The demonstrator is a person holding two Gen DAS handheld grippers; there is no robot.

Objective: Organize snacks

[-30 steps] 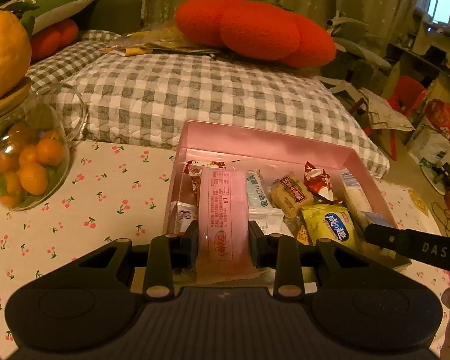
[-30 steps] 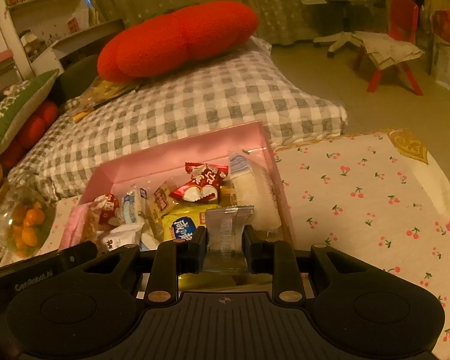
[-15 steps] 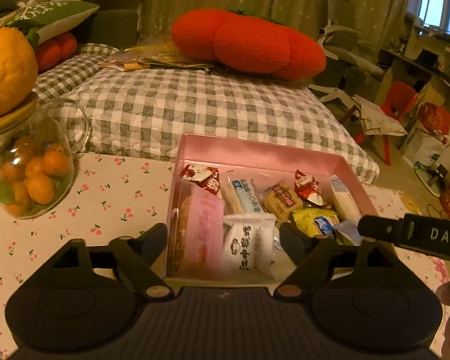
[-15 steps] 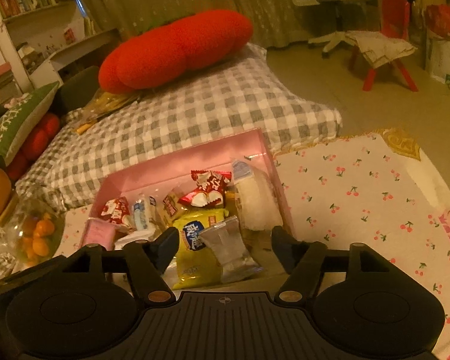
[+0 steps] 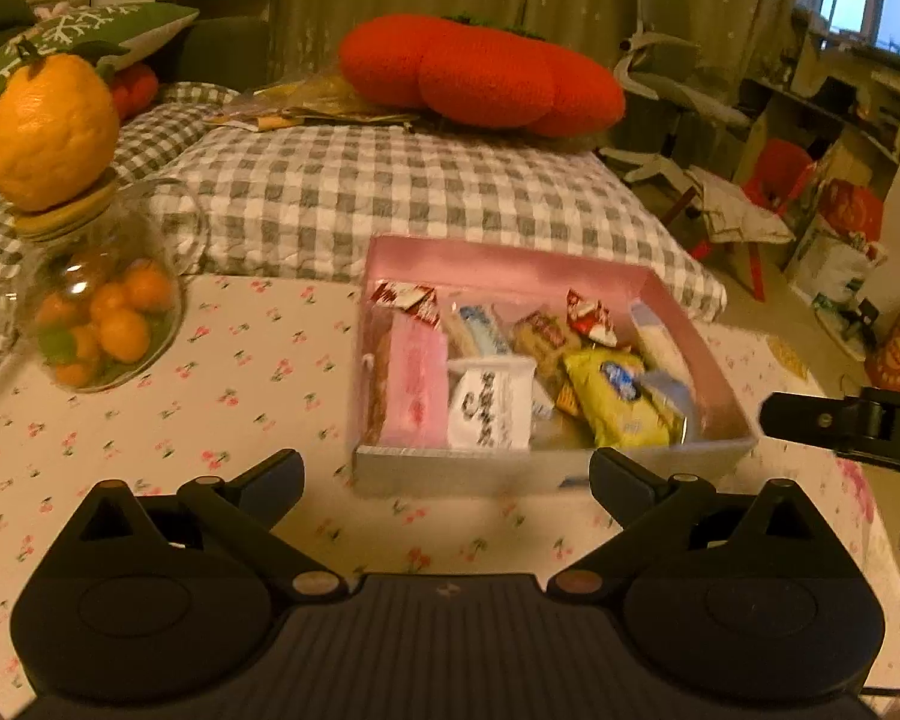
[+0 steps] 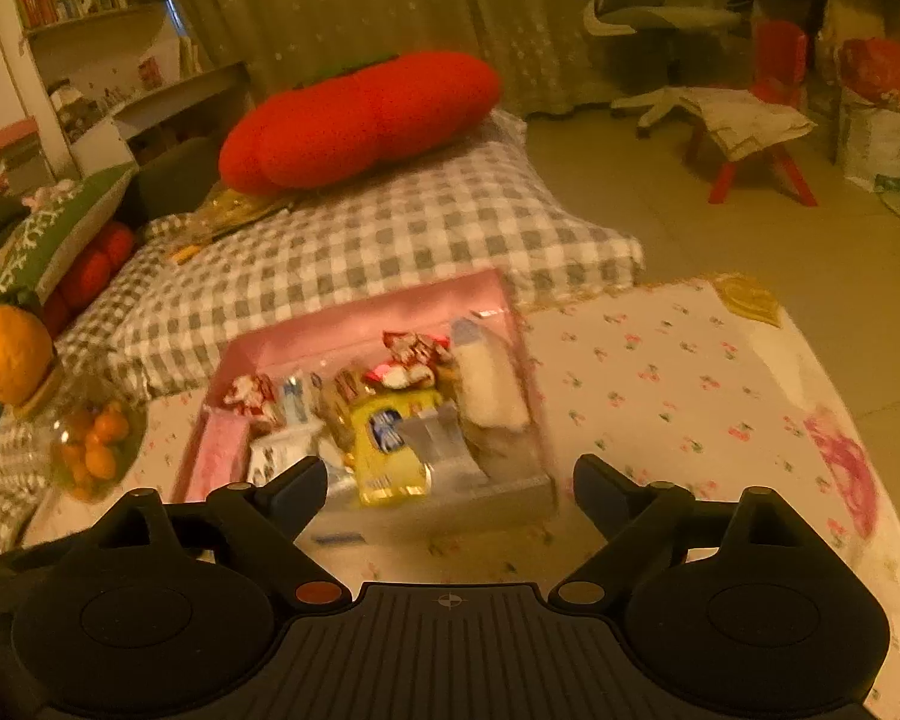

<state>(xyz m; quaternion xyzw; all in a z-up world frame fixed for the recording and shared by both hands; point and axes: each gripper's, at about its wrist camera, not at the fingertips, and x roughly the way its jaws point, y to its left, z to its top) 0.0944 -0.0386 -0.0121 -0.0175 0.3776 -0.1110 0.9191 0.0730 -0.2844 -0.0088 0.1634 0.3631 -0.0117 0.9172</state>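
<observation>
We see the left gripper with its jaws spread wide, just opened, nothing between them; the right gripper likewise, freshly opened and empty. The shallow pink cardboard box sits near the far edge of the cherry-print tablecloth, holding the snacks: a pink wrapped bar at its left wall, a white packet beside it, a yellow packet, a silver sachet. Blur smears the labels; we cannot read them. A glass jar of small oranges stands near the cloth's left edge, partly cut off in the right wrist view.
</observation>
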